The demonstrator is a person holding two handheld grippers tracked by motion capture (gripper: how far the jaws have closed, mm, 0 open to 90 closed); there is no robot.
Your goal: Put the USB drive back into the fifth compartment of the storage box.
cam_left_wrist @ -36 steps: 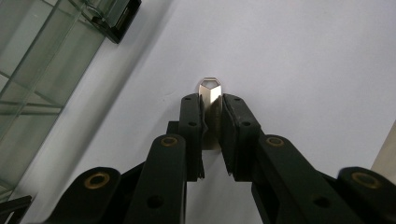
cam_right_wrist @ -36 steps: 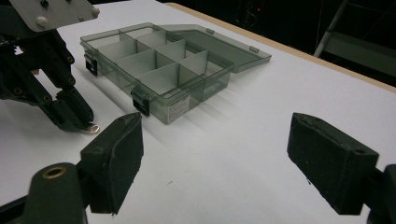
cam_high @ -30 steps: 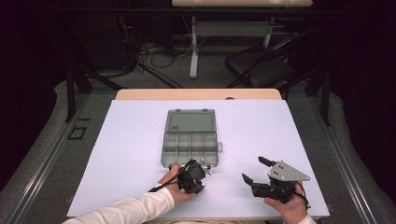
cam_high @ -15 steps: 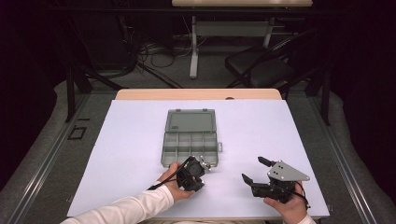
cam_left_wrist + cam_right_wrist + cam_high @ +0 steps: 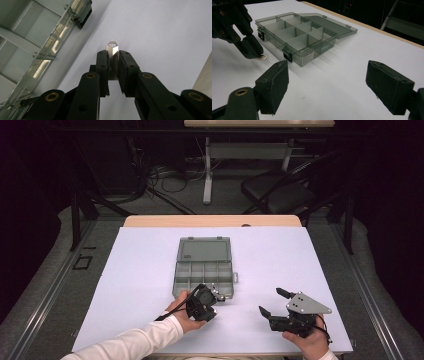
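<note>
— What is your left gripper (image 5: 113, 65) holding?

— Its jaws are pinched tight on a small silver metal piece (image 5: 112, 53), whose pointed tip sticks out past the pads. You have it low over the white table (image 5: 140, 270), just in front of the grey compartment box (image 5: 204, 272), near its front latches.

— And the box itself?

— Its lid (image 5: 204, 250) is folded flat open on the far side. From your right gripper view, the compartments (image 5: 294, 32) look bare; the near ones are walled by smoky plastic, so you cannot be sure of every corner.

— Your right gripper (image 5: 272, 302)?

— Its jaws stand wide apart with nothing between them, resting in your hand well to the right of the box.
</note>
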